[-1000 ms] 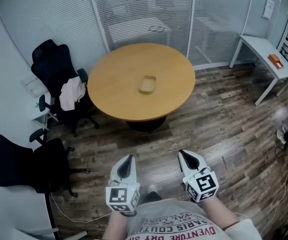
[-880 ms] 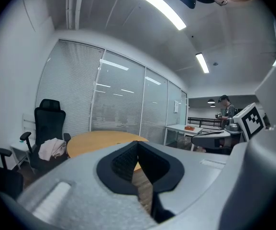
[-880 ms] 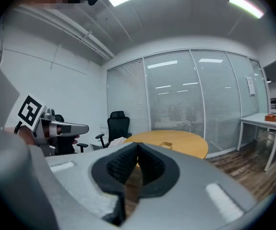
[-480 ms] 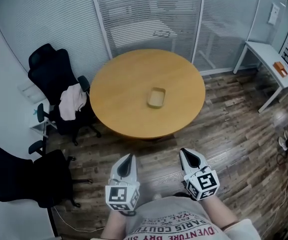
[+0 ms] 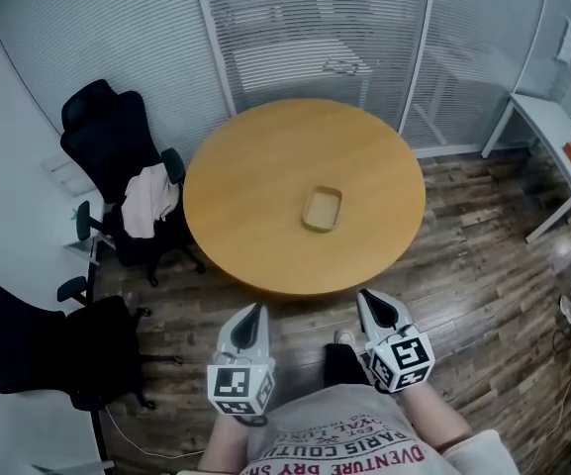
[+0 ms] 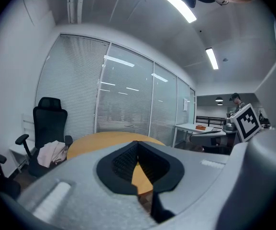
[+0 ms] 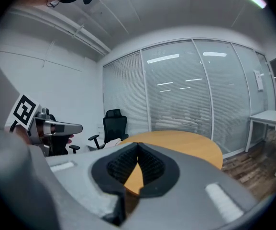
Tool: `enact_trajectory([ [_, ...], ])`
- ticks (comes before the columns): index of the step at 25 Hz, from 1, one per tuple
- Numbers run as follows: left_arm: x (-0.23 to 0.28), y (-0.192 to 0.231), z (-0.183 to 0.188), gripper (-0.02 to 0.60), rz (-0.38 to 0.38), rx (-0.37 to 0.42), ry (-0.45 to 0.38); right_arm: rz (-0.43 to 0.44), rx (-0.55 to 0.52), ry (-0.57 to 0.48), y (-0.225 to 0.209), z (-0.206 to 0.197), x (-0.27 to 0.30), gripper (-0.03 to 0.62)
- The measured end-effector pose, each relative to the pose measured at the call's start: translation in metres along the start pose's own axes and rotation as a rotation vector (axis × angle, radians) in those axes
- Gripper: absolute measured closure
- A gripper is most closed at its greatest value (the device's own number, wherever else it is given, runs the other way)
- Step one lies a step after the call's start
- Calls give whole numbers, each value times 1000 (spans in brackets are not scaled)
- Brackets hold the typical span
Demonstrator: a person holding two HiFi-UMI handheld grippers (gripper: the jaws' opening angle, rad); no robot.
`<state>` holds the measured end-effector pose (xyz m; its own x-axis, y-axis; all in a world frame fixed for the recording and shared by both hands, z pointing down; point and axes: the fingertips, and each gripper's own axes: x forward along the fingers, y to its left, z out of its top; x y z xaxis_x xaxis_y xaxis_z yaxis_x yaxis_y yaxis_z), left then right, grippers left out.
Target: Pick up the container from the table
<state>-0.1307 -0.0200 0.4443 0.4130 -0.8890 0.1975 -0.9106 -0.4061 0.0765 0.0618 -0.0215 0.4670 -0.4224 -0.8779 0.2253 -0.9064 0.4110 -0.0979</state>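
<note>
The container [image 5: 322, 208], a shallow tan tray, lies on the round wooden table [image 5: 255, 196], a little right of the table's middle and toward its near edge. Nothing else is seen on the table.

Both tools are held low in front of the person, over the wood floor [image 5: 483, 265] and short of the table's near rim. The left tool [image 5: 253, 317] and the right tool [image 5: 372, 307] are pointed forward side by side, well apart from the container.

In the left gripper view the left tool [image 6: 138, 147] is seen with its jaws pressed together at the tips and nothing between them; only a sliver of table shows through the gap behind the tips. The same is seen of the right tool [image 7: 138, 150] in the right gripper view: jaws pressed together and empty. The container itself is not made out in either of those views.

The container lies straight ahead and between the lines of the two tools, somewhat closer to the right one. Its longer side appears to run roughly away from the person, slightly slanted, though this is judged only loosely. A forward reach is called for, most likely by the right tool, and its jaws must first be spread.
</note>
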Motion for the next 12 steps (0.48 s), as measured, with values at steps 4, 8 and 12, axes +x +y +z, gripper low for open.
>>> enact_trajectory([
  [4,49,7,14,575,42,4,-3,27,-34,-9,-39,19,41,592],
  [8,104,4,32,575,66,-5,-3,46,-34,-6,-90,38,79,592],
  [12,153,-4,46,575,87,-9,-9,67,-26,6,-134,48,112,591],
])
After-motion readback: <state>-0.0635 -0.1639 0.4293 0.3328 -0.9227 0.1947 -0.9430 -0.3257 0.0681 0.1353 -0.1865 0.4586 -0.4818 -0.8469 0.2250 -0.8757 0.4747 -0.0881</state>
